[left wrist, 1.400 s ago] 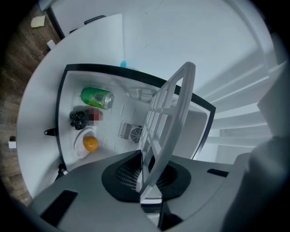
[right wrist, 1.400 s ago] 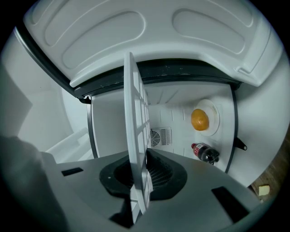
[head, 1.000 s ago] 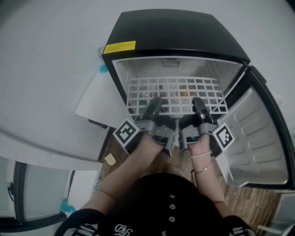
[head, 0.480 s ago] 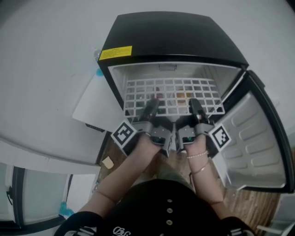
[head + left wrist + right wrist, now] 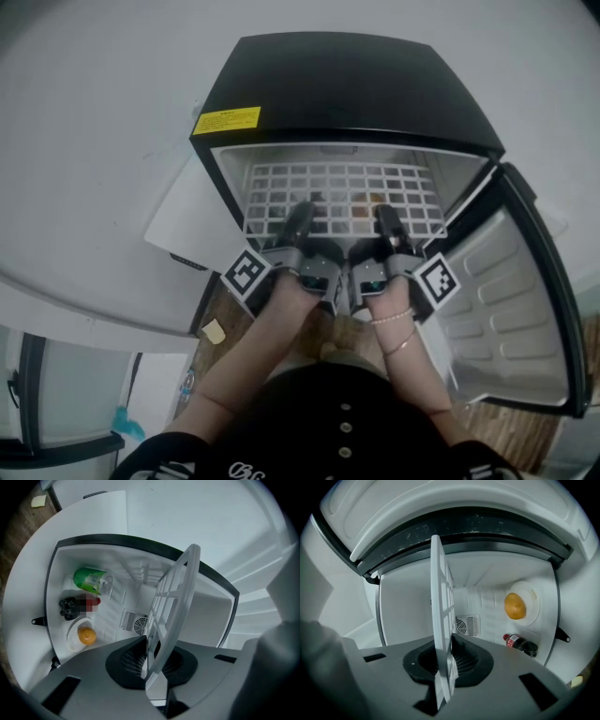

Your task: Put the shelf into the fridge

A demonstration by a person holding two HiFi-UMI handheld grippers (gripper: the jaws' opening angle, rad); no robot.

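Observation:
The white grid shelf [image 5: 342, 197] lies level in the mouth of the black-topped fridge [image 5: 347, 84], mostly inside the cabinet. My left gripper [image 5: 298, 220] is shut on its front edge at the left, my right gripper [image 5: 386, 220] on the same edge at the right. In the left gripper view the shelf [image 5: 176, 602] runs edge-on between the dark pads of the left gripper [image 5: 152, 660]. The right gripper view shows the shelf [image 5: 440, 611] the same way, pinched by the right gripper [image 5: 446, 663].
The fridge door [image 5: 506, 300] stands open at the right. Inside, below the shelf, are a green can [image 5: 91, 580], a dark bottle [image 5: 520, 644] and an orange [image 5: 514, 605] on a white plate. A white panel [image 5: 183, 220] leans left of the fridge.
Both grippers have moved forward with the shelf, which now sits deeper in the fridge. The grips are unchanged.

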